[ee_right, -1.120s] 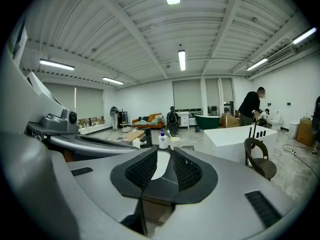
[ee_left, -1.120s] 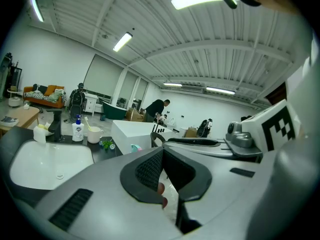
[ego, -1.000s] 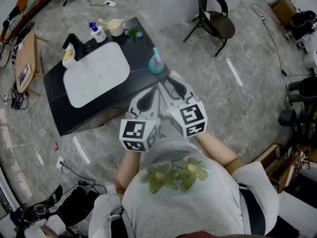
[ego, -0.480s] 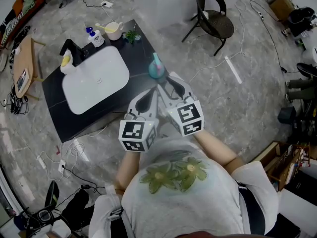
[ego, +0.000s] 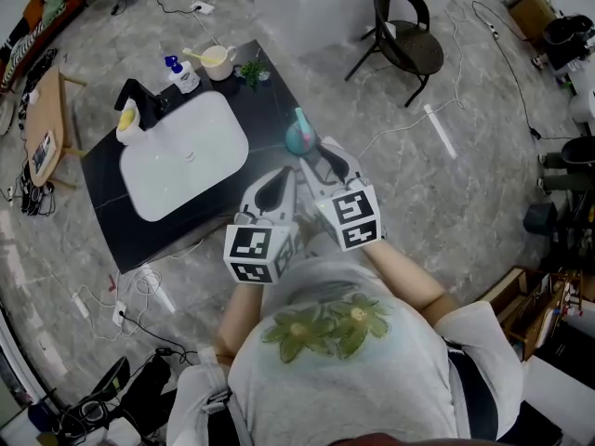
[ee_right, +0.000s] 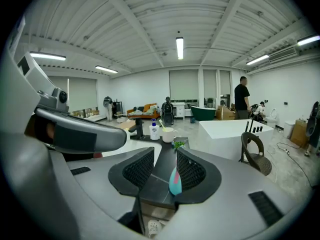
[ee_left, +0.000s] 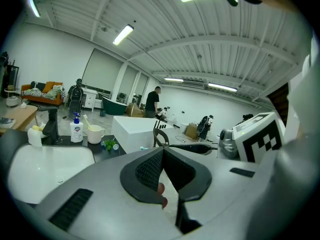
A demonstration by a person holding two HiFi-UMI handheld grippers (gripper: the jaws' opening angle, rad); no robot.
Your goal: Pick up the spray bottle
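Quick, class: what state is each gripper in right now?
Left gripper: closed, empty.
Right gripper: open, its jaws have just been opening; spray bottle shows in the gap, not gripped.

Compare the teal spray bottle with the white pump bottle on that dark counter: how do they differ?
The spray bottle is teal, with a round belly and a narrow neck. The pump bottle is white and straighter, with a blue top. The spray bottle stands alone by one edge of the counter, while the pump bottle stands behind the sink, beside a mug. Both stand upright on the counter.
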